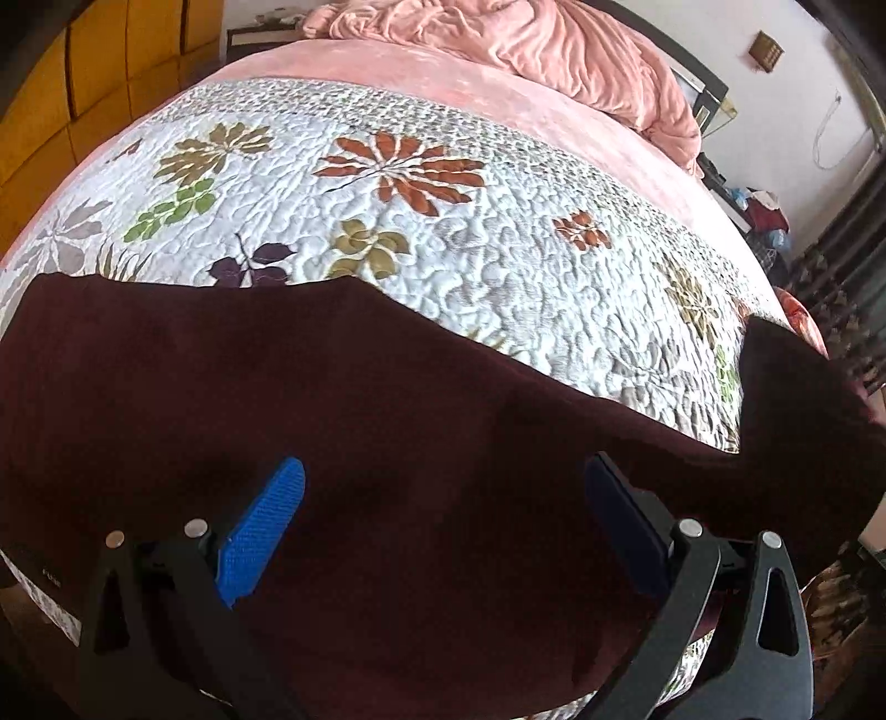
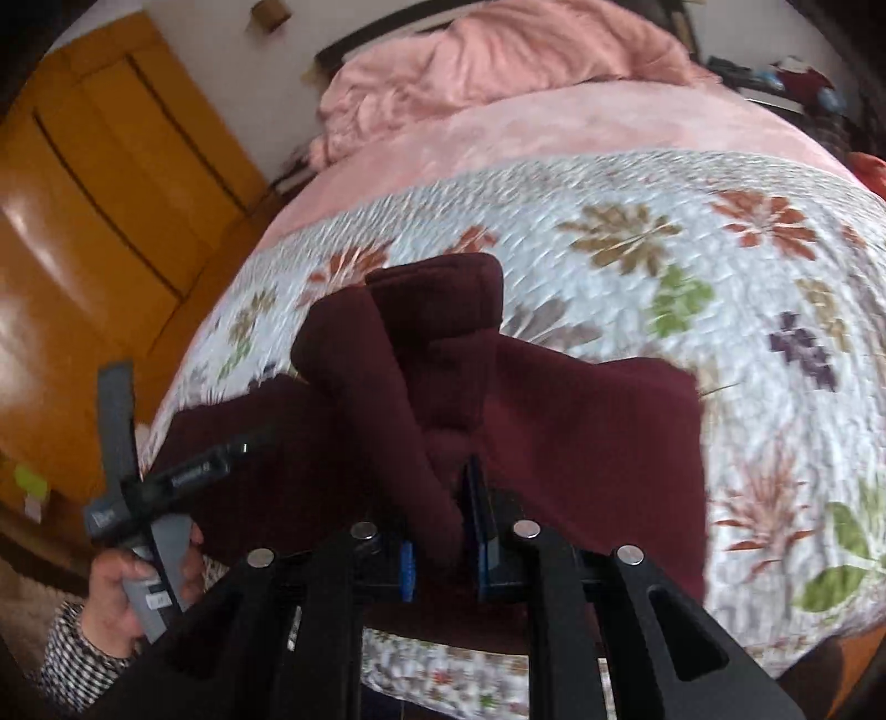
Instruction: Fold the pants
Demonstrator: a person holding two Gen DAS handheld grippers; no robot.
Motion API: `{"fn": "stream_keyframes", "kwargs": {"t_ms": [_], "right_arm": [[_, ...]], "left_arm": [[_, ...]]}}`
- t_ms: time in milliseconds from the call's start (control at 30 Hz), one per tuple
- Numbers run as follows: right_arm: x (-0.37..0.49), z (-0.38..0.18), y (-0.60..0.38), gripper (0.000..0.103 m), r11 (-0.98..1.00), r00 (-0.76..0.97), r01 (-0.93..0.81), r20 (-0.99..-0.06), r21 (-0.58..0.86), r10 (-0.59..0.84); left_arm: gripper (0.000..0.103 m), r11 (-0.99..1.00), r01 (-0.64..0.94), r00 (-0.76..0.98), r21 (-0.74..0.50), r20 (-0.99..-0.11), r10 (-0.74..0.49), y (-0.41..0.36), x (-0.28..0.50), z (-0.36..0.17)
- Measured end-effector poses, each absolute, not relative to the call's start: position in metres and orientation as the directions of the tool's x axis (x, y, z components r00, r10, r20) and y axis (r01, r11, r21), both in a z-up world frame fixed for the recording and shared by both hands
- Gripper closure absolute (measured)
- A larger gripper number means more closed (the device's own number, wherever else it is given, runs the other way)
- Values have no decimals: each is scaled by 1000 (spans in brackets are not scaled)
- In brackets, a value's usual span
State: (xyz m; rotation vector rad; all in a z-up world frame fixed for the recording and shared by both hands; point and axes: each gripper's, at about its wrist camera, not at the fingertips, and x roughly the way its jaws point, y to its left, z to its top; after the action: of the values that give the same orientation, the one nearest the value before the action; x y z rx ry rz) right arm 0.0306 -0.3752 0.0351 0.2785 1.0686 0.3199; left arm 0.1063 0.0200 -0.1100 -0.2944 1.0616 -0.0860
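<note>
Dark maroon pants (image 1: 387, 387) lie across the near part of a floral quilt (image 1: 443, 232). My left gripper (image 1: 443, 471) hovers over them with its blue pads (image 1: 260, 531) wide apart and nothing pinched. In the right wrist view, my right gripper (image 2: 443, 531) is shut on a bunched fold of the pants (image 2: 581, 432), and a raised end of the cloth (image 2: 437, 310) drapes forward past the fingers. A person's hand (image 2: 127, 587) in a checked sleeve holds the other gripper (image 2: 155, 487) at the lower left.
The quilt covers a bed with a pink sheet (image 1: 343, 61) and a crumpled pink blanket (image 1: 526, 44) at the far end. Yellow wooden cabinet doors (image 2: 83, 221) stand beside the bed. Clutter (image 1: 764, 216) sits by the wall on the far right.
</note>
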Motion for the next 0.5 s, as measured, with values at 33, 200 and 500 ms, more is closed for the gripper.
{"fn": "stream_keyframes", "kwargs": {"t_ms": [33,200,500], "right_arm": [[30,31,-363,88,922,431,-141,-816,361,385],[24,10,-315,88,924,394,-223,-838,311,377],[20,-28,-283,84,917,348,-284,-860,282,372]], "left_arm": [[3,956,-77,487,-282,-847,-211,24,106,-112],[3,947,-119,489,-299,-847,-206,45,104,-119],[3,939,-171,508,-298,-843,-175,71,101,-118]]}}
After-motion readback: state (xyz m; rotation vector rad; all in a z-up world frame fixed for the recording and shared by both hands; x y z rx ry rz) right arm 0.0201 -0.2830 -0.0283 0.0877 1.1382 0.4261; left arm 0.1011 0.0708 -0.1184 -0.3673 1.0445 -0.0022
